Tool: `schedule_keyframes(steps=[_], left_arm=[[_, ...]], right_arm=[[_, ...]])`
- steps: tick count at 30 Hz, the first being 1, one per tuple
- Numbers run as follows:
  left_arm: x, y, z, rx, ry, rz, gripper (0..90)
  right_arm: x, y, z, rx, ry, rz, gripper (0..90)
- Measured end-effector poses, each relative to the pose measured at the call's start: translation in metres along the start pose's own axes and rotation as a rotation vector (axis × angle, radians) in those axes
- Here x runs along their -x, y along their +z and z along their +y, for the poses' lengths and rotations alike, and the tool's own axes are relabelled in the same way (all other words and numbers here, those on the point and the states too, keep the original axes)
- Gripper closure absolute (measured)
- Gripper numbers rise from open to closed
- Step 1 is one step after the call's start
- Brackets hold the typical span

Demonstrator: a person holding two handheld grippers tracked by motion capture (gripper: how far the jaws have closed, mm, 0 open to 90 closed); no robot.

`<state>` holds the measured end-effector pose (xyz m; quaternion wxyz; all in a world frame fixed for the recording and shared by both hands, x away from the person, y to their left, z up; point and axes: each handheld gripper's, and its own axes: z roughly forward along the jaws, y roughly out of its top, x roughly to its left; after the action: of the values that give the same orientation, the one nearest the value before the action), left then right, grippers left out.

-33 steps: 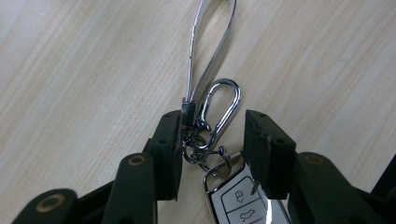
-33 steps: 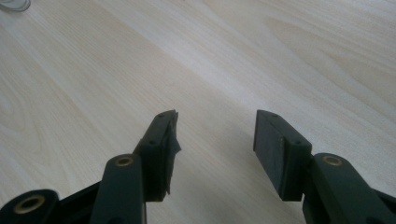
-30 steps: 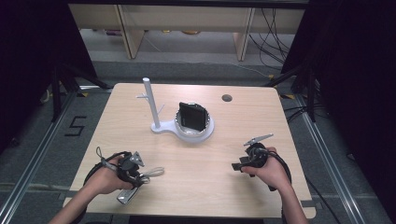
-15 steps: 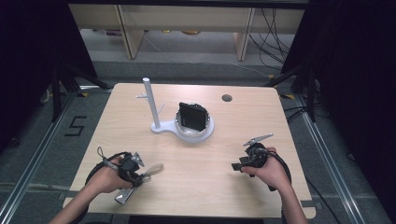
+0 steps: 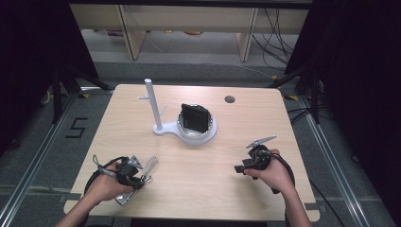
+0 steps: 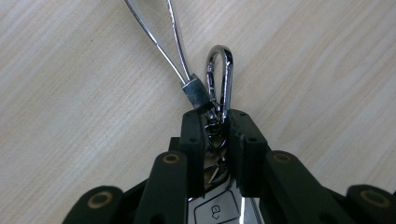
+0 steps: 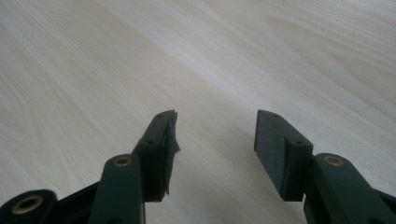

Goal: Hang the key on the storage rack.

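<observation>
A bunch of keys lies at the table's near left: a silver carabiner (image 6: 219,74), a thin wire loop (image 6: 159,37) and a key fob (image 6: 219,210) joined by a short chain. My left gripper (image 6: 215,128) has just been closing its jaws, and the pads now pinch the chain below the carabiner. In the high view the left gripper (image 5: 141,175) points up and right, with the wire loop (image 5: 150,164) sticking out past it. My right gripper (image 7: 215,140) stands open over bare wood, nothing between its pads; in the high view this right gripper (image 5: 239,169) rests at the near right.
A white stand with an upright peg (image 5: 152,104) and a round dish holding a black object (image 5: 195,118) sits mid-table at the back. A small round hole (image 5: 230,99) is in the tabletop (image 5: 198,179) behind it. Dark floor and cables surround the table.
The left gripper's jaws have closed in on the key bunch, and the wire loop has swung a little farther up the table. The right hand has kept still.
</observation>
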<state>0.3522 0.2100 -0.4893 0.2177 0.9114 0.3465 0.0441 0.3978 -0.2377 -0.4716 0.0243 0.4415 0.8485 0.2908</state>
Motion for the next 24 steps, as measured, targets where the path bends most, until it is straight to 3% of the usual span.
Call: schedule_keyframes(steps=[7, 8, 12, 14, 16, 17, 18, 19, 21, 22, 24], left_arm=[[0.001, -0.014, -0.003, 0.061, -0.016, -0.011, 77.0], [0.002, -0.017, -0.002, 0.111, -0.024, -0.002, 77.1], [0.002, -0.024, -0.001, 0.147, -0.013, 0.011, 77.3], [0.003, -0.029, 0.001, 0.211, -0.03, -0.001, 77.6], [0.003, -0.031, 0.001, 0.228, -0.024, -0.007, 77.9], [0.004, -0.034, 0.003, 0.26, -0.024, -0.013, 78.1], [0.005, -0.035, 0.005, 0.282, -0.039, -0.015, 78.3], [0.004, -0.037, 0.006, 0.285, -0.031, -0.017, 78.4], [0.004, -0.038, 0.007, 0.297, -0.031, -0.02, 78.6], [0.004, -0.038, 0.009, 0.309, -0.025, -0.021, 78.7], [0.005, -0.039, 0.011, 0.331, -0.032, -0.016, 78.9]], right_arm=[[0.0, 0.001, 0.0, -0.004, 0.007, -0.003, 49.5], [0.0, 0.001, 0.0, -0.003, 0.005, -0.002, 49.5], [-0.001, 0.0, 0.0, -0.005, 0.01, -0.002, 49.5], [-0.001, 0.0, 0.0, 0.002, -0.001, 0.005, 49.5], [-0.003, 0.0, 0.0, -0.002, 0.01, -0.006, 49.6], [-0.007, -0.001, 0.0, -0.012, 0.055, 0.01, 49.8], [-0.003, 0.001, 0.001, 0.016, -0.009, 0.013, 50.1], [-0.006, 0.001, 0.001, 0.008, 0.024, 0.014, 50.3], [-0.006, 0.0, 0.002, -0.005, 0.023, 0.013, 50.6], [-0.004, 0.002, 0.002, 0.016, -0.013, 0.023, 51.0], [-0.005, 0.003, 0.003, 0.026, -0.023, 0.017, 51.3]])
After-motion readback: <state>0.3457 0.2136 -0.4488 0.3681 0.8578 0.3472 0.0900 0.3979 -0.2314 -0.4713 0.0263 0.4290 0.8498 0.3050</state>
